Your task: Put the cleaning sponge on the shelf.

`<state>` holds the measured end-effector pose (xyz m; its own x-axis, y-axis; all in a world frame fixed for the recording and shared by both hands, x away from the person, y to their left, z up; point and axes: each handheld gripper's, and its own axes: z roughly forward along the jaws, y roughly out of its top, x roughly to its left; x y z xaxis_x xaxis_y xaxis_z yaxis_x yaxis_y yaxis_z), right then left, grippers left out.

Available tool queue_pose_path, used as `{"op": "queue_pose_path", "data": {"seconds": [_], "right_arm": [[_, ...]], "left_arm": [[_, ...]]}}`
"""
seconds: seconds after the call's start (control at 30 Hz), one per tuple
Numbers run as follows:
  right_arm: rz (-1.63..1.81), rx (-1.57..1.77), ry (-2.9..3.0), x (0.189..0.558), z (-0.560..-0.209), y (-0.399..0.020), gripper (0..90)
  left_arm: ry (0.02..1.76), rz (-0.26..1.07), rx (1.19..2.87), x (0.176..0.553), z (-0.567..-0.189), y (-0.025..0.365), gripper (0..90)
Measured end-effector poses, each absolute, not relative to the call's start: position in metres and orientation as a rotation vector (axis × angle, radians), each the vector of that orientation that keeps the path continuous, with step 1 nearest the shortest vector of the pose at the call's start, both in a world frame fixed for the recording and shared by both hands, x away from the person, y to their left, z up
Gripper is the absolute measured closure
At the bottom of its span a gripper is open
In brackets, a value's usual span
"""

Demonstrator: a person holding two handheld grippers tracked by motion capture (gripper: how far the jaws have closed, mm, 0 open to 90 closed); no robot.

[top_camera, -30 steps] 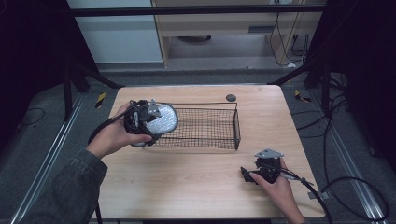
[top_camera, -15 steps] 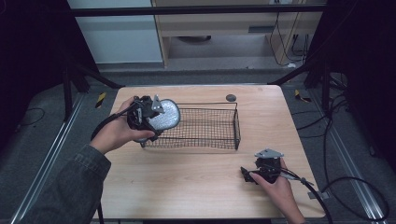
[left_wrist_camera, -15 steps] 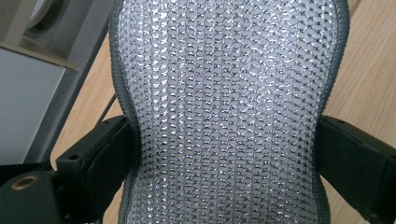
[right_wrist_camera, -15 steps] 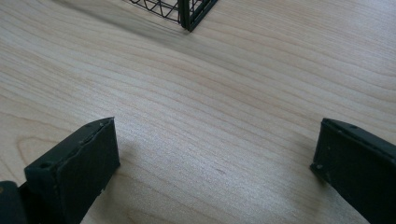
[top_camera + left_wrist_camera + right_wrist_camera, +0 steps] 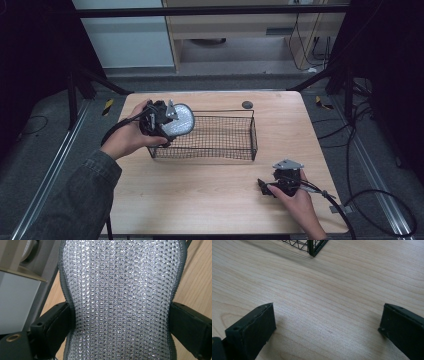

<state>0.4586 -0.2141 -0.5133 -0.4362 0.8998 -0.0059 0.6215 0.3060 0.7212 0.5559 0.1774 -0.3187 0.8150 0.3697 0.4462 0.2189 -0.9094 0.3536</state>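
We've got the silvery mesh pad [image 5: 179,121] clamped in our left gripper [image 5: 159,119], held up over the wire basket [image 5: 235,150]'s left end. Looks like the drop-in step: next we'd lower it past the rim and let go. Compared with a second ago it's moved farther and higher. Right gripper [image 5: 264,186] rests spread open, empty, near-right on the table [image 5: 200,200].
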Motion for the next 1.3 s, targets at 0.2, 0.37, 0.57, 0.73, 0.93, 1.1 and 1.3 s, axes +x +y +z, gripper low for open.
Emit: {"op": "queue_pose_path", "data": {"seconds": [0.2,0.37,0.57,0.73,0.93,1.1,1.3], "right_arm": [[0.919,1.355,2.169,0.459,-0.513,-0.214,0.4],[0.920,1.355,2.169,0.459,-0.513,-0.214,0.4],[0.920,1.355,2.168,0.459,-0.513,-0.214,0.4],[0.921,1.354,2.168,0.459,-0.513,-0.214,0.4],[0.920,1.353,2.168,0.459,-0.513,-0.214,0.4],[0.921,1.355,2.168,0.459,-0.513,-0.214,0.4],[0.919,1.354,2.167,0.459,-0.513,-0.214,0.4]], "left_arm": [[0.446,0.753,2.716,0.562,-0.324,0.177,6.9],[0.407,0.778,2.727,0.568,-0.330,0.178,6.9],[0.392,0.775,2.748,0.575,-0.335,0.180,6.9],[0.339,0.772,2.748,0.581,-0.341,0.178,6.9],[0.274,0.745,2.781,0.584,-0.347,0.175,6.9],[0.271,0.744,2.793,0.588,-0.351,0.174,6.8],[0.271,0.736,2.797,0.590,-0.353,0.173,6.8]]}}
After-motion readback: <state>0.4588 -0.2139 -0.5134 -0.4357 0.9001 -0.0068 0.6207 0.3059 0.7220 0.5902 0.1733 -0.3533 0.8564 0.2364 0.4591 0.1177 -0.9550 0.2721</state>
